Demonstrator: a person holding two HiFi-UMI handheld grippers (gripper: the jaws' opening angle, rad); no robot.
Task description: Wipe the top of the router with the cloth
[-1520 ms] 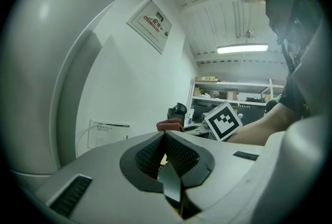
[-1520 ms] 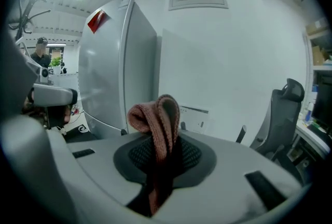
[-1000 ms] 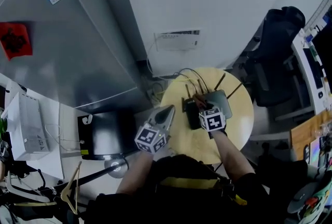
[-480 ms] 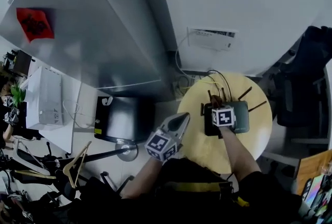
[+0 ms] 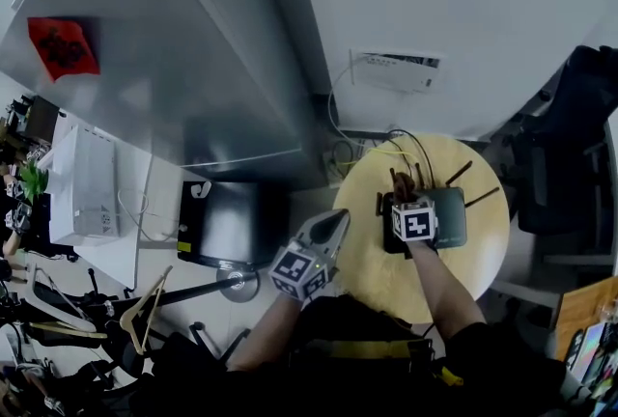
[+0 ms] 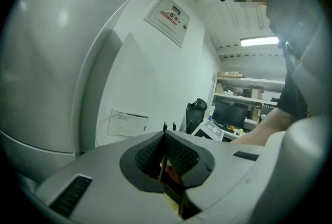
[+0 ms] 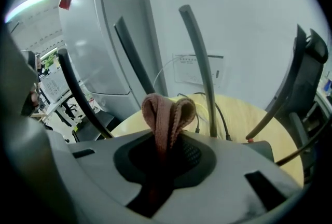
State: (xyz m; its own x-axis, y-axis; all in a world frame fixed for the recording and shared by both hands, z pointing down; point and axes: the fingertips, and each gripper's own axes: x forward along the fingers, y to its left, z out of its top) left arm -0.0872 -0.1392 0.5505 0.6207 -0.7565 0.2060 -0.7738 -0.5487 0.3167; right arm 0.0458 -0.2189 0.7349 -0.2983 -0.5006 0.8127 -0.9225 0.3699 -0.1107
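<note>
Your right gripper [image 7: 165, 151] has its jaws clamped on a folded pinkish-brown cloth [image 7: 167, 113], held among the antennas of the black router [image 5: 450, 217] on the round wooden table [image 5: 375, 272], while your left gripper [image 5: 333, 222], jaws together and empty, hangs beside the table's left edge.

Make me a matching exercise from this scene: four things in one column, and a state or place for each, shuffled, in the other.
Column one:
1. cloth
2. router
3. left gripper
4. round table

Column two:
A. light wood, carries the router
B. pinched in the right gripper, folded end sticking out
C. shut, holding nothing
D. dark, with thin antennas, sits on the table

Pairs: 1-B, 2-D, 3-C, 4-A
</note>
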